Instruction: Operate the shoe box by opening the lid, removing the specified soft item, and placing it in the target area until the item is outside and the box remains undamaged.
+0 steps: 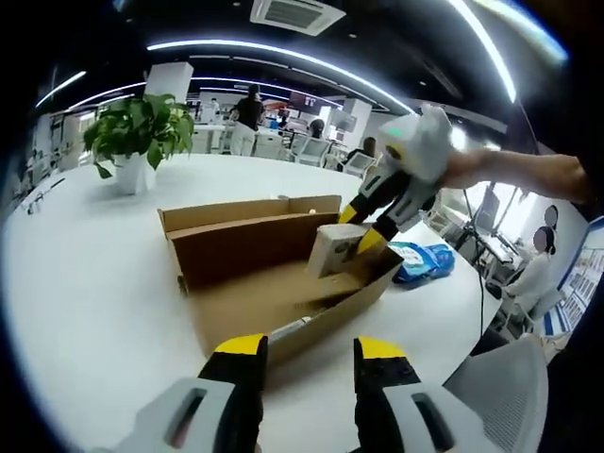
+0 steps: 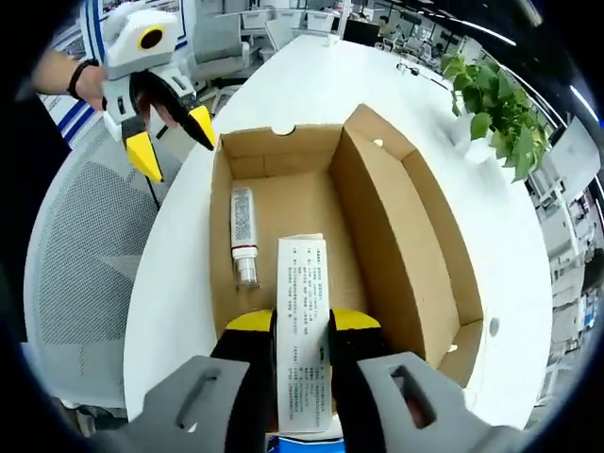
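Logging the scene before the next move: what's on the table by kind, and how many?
Cardboard shoe box: 1
White carton, held over the box by the right gripper: 1
Small tube in the box: 1
Blue packet: 1
Potted plant: 1
Total: 5
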Available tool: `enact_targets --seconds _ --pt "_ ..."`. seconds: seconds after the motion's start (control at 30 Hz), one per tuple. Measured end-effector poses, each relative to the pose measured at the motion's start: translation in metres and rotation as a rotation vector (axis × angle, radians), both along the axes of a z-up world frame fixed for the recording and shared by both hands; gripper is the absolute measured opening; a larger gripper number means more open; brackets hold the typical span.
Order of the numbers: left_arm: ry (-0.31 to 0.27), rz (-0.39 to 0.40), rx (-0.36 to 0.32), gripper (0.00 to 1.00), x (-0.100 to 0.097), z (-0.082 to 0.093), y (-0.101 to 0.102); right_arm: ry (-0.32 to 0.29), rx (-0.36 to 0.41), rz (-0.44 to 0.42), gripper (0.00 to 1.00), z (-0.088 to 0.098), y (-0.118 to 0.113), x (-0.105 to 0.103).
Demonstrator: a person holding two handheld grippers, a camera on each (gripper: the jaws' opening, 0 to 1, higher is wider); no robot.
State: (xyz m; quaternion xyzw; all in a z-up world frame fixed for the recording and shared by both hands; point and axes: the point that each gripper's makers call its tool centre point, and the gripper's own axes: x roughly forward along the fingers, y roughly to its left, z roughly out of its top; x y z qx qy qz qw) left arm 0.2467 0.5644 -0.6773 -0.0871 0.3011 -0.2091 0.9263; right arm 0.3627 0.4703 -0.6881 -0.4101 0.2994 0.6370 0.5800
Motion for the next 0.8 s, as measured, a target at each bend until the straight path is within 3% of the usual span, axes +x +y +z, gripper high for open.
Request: enact_targets --seconds 0.33,0.8 --pt "0.002 0.016 -0.001 0.37 -0.003 -0.001 0.006 -0.040 0.047 0.000 0.18 0.039 -0.002 0.005" --pt "-0.003 0.027 -0.003 0.37 -0.003 0.000 0.007 -0.106 0.040 -0.008 0.18 0.060 -0.032 0.014"
